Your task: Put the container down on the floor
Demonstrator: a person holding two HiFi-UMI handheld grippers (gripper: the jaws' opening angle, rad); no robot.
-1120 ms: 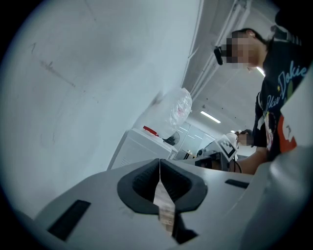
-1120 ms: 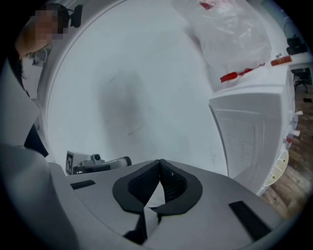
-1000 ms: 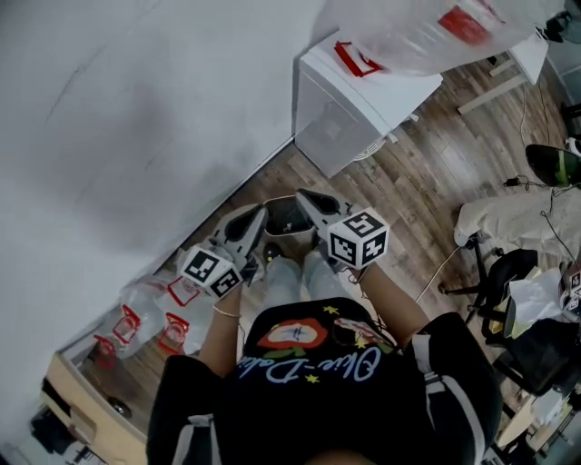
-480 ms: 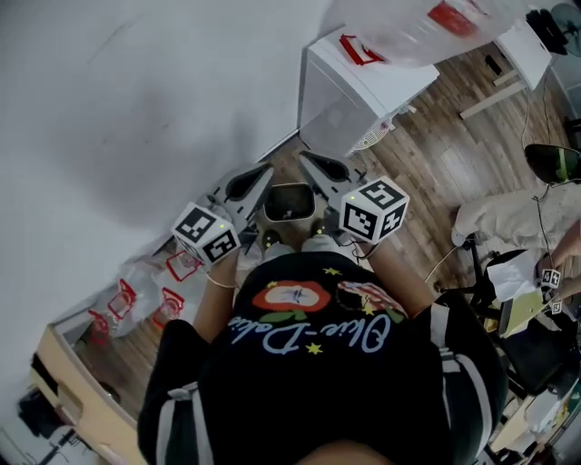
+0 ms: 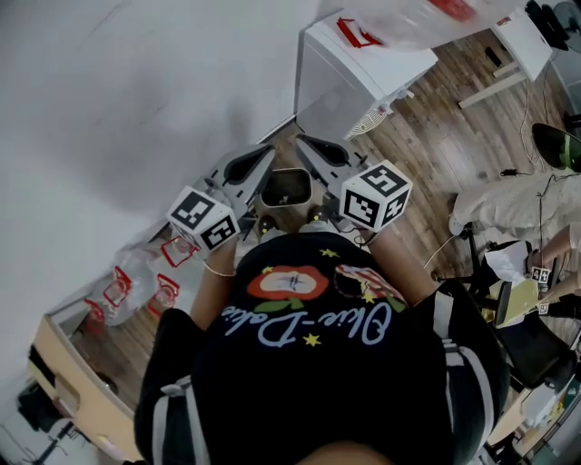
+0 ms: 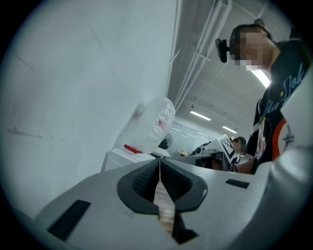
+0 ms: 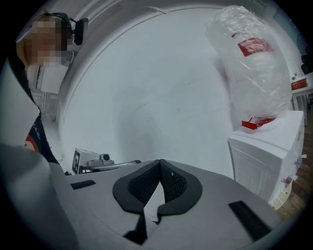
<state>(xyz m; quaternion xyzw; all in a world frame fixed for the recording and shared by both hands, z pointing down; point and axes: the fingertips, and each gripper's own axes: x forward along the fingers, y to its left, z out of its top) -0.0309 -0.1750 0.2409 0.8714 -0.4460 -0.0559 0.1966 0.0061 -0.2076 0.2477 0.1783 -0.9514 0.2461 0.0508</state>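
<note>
A small dark container (image 5: 286,187) with a pale rounded rim stands on the wooden floor by the wall, just ahead of the person's feet. My left gripper (image 5: 264,156) hangs above its left side and my right gripper (image 5: 303,143) above its right side, both clear of it. In the left gripper view the left gripper (image 6: 159,165) has its pads pressed together with nothing held. The right gripper (image 7: 160,165) in its own view is likewise shut and empty. Neither gripper view shows the container.
A white cabinet (image 5: 356,74) with a clear plastic bag (image 5: 408,18) on top stands just beyond the container. Clear bags with red print (image 5: 136,283) lie by the wall at left. Chairs, cables and clutter (image 5: 531,341) fill the right side.
Both grippers have come up and nearer the head camera, still shut. The person's torso now hides the feet. The container has stayed in place on the floor.
</note>
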